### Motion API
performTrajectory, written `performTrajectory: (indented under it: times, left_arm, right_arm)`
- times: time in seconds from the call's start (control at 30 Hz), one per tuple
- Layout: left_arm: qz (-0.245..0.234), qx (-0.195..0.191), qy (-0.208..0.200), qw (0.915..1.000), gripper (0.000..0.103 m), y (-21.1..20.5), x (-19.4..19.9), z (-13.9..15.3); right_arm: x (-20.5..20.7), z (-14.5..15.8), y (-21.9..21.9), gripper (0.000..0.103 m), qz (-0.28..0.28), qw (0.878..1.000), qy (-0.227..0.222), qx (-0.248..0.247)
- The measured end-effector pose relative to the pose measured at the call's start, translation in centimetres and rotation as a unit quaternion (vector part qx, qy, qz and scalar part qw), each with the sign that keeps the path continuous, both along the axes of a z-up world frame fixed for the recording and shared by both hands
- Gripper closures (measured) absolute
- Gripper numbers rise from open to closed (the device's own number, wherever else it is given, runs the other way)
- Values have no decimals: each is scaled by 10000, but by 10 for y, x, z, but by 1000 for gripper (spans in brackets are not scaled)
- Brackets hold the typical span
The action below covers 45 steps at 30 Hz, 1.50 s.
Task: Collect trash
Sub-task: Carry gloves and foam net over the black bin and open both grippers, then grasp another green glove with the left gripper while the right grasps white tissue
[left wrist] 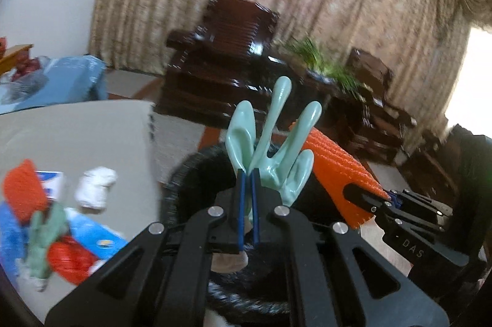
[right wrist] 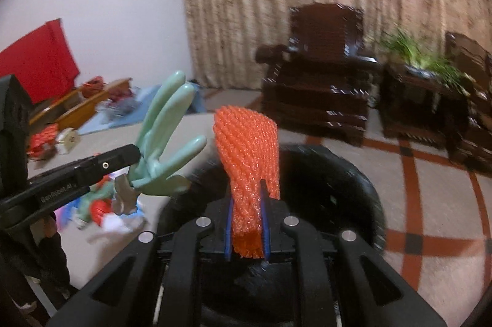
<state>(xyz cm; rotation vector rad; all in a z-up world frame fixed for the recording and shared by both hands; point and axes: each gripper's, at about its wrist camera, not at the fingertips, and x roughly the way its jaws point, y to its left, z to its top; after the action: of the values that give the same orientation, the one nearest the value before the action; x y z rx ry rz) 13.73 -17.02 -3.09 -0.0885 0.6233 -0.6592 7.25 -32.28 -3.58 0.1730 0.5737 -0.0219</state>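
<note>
You have both tongs loaded and raised over the round black trash bin, so the step in hand looks like the drop.

Nearest, your left tongs are clamped on the cuff of a pale green rubber glove, whose fingers stand up and fan out beyond the blue pads. Just to their right, your right tongs pinch the lower end of an orange foam-net sleeve, which rises upright between the fingers. Both pieces hang above the dark mouth of the bin, near its left rim.

The next move calls for parting each pair over the opening, low enough that the light sleeve and the limp glove fall inside rather than catch the rim; the glove may cling to the pads.

Farther left, on the pale round worktop, more trash waits: a crumpled white tissue, another green glove, red netting and blue-and-white wrappers.

Beyond stand dark wooden armchairs and a beige curtain.
</note>
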Motion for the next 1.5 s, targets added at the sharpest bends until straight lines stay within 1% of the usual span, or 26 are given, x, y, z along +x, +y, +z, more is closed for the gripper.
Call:
performTrajectory:
  times: [0.07,0.13,0.2,0.3,0.37,0.4,0.43,0.47,0.5,0.53,0.57,0.6,0.63,0.67,0.7,0.73,0.77,0.8,0.87,0.9,0.97,1.07,1.17,1.27,1.4,1.5]
  left_arm:
    - [-141,110,113,9998,100,-20,4,-16]
    - [-219,206,224,9993,100,-29,8,-29]
    - [-280,302,354,9985,100,-36,11,-43]
    - [-355,408,578,9969,100,-33,16,-61]
    - [-382,412,743,9957,98,-31,19,-69]
    - [-392,412,835,9949,97,-28,21,-72]
    - [-398,417,901,9943,94,-26,22,-75]
    - [-412,411,926,9940,93,-21,21,-76]
    - [-406,408,910,9942,92,-20,20,-75]
    - [-372,385,852,9949,88,-15,17,-73]
    - [-358,373,829,9952,78,-14,17,-73]
    - [-321,347,792,9957,72,-11,16,-70]
    - [-278,305,745,9964,66,-6,15,-67]
    - [-258,286,715,9967,65,-2,12,-64]
    - [-227,292,677,9970,65,3,11,-59]
    - [-192,297,650,9973,62,7,10,-57]
    - [-121,294,604,9977,57,14,8,-53]
    - [-38,303,557,9980,55,21,6,-50]
    - [116,336,454,9983,44,33,2,-42]
    - [244,374,345,9984,41,44,-1,-38]
    - [483,454,152,9977,29,65,-7,-29]
    - [908,584,-69,9941,23,102,-17,-17]
    - [1373,788,-203,9872,20,143,-24,-12]
    - [1695,960,-256,9805,17,170,-29,-12]
    - [2047,1082,-158,9727,17,201,-33,-17]
    - [2228,1109,-105,9685,17,217,-34,-22]
  right_arm:
    - [3,-13,-10,89,-102,9998,162,47]
    - [6,-31,-15,89,-149,9992,365,73]
    - [6,-47,-13,89,-170,9984,534,48]
    - [1,-70,-14,89,-139,9973,714,114]
    - [0,-79,-13,82,-107,9966,804,151]
    - [2,-83,-11,82,-100,9960,879,145]
    - [0,-85,-10,79,-112,9957,910,122]
    - [0,-87,-9,71,-110,9956,926,100]
    - [-2,-87,-9,68,-111,9956,923,82]
    - [-4,-85,-8,61,-121,9958,909,52]
    - [-5,-83,-8,55,-134,9960,884,21]
    - [-6,-82,-8,52,-144,9962,855,-4]
    - [-5,-80,-10,45,-152,9964,837,-19]
    - [-6,-78,-8,38,-181,9966,808,-50]
    - [-4,-75,-11,36,-191,9967,784,-51]
    - [-5,-72,-10,29,-202,9970,742,-48]
    - [-6,-69,-8,20,-209,9974,695,-34]
    - [-7,-67,-6,16,-221,9975,665,-21]
    - [-8,-61,-2,9,-214,9982,563,28]
    - [-9,-57,2,8,-166,9986,494,74]
    - [-9,-49,13,6,-58,9992,347,168]
    - [-6,-37,34,6,197,9992,176,295]
    - [-2,-30,60,6,501,9982,31,331]
    - [3,-25,87,6,791,9962,-83,346]
    - [10,-27,121,6,1136,9931,-102,281]
    - [16,-30,143,6,1360,9904,-90,238]
